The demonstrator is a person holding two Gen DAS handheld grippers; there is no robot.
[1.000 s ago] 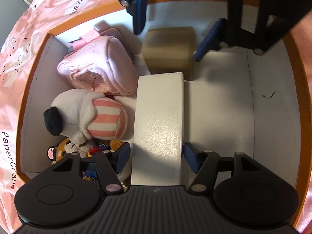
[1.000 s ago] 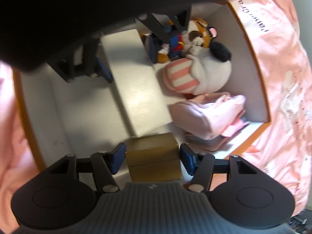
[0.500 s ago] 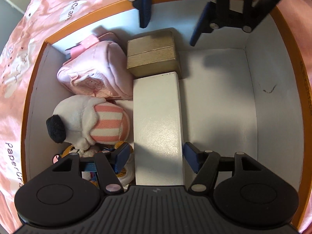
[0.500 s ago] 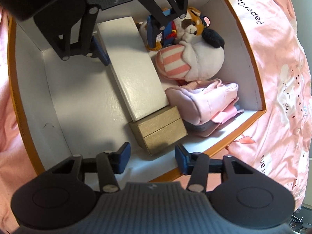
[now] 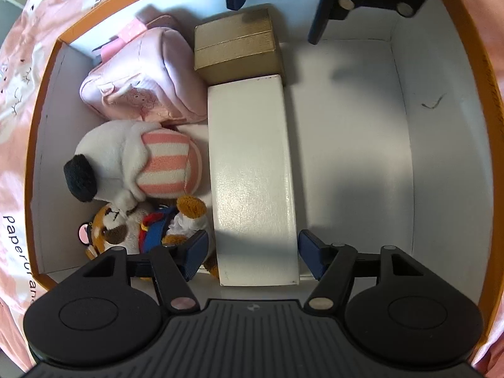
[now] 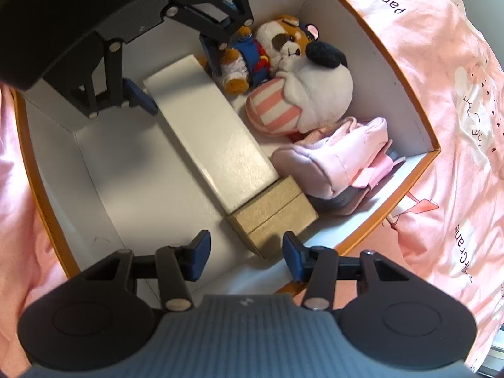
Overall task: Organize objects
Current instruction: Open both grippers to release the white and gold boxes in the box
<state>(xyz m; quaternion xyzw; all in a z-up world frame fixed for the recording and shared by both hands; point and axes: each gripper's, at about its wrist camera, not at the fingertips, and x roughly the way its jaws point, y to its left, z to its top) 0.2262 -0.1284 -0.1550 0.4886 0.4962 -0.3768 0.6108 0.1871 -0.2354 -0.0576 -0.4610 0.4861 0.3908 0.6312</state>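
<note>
An orange-rimmed white box (image 5: 441,100) (image 6: 104,195) holds a long white box (image 5: 252,170) (image 6: 208,145), a tan cardboard box (image 5: 236,47) (image 6: 272,212), a pink backpack (image 5: 141,75) (image 6: 337,160), a white plush with a striped shirt (image 5: 138,160) (image 6: 302,100) and an orange dog plush (image 5: 135,226) (image 6: 267,47). My left gripper (image 5: 252,258) is open and empty above the near end of the white box. My right gripper (image 6: 245,252) is open and empty above the tan box, which lies loose against the white box's end.
The box rests on pink printed bedding (image 6: 441,78) (image 5: 19,78). The right half of the box floor (image 5: 352,145) is bare white. Each gripper shows in the other's view, the left (image 6: 176,72) and the right (image 5: 280,3).
My right gripper let go of the tan box and rose away from it. My left gripper also lifted back from the white box. Both boxes stay on the box floor.
</note>
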